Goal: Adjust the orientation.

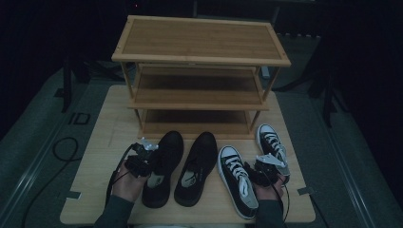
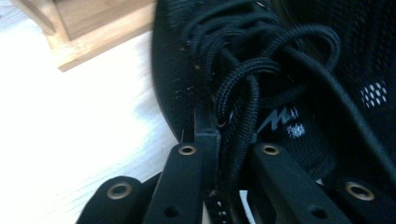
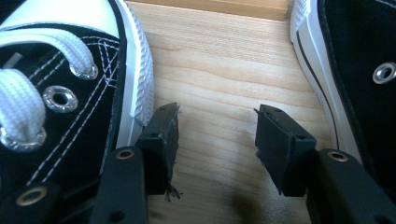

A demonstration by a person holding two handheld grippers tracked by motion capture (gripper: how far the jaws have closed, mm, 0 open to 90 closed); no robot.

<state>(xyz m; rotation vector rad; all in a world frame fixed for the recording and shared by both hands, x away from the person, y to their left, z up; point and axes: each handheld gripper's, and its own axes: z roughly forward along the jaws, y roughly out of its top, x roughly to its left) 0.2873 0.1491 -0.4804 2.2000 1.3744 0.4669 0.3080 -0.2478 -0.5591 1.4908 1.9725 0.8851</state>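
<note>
Two black shoes lie side by side on the wooden table (image 1: pixel 102 142), toes toward the rack. My left gripper (image 1: pixel 144 156) is at the left black shoe (image 1: pixel 164 161). In the left gripper view the left gripper (image 2: pixel 233 140) is shut on that shoe (image 2: pixel 289 60), pinching its upper edge beside the black laces (image 2: pixel 243 88). The right black shoe (image 1: pixel 197 166) lies free. My right gripper (image 1: pixel 264 167) sits between two black-and-white sneakers. In the right gripper view the right gripper (image 3: pixel 217 135) stands open over bare wood, with the left sneaker (image 3: pixel 56 93) and the right sneaker (image 3: pixel 355 60) on either side.
A three-tier bamboo shoe rack (image 1: pixel 199 40) stands at the back of the table, and its foot (image 2: pixel 93 32) is near the held shoe. The left sneaker (image 1: pixel 236 178) and right sneaker (image 1: pixel 272 142) lie at the right. Dark floor and cables surround the table.
</note>
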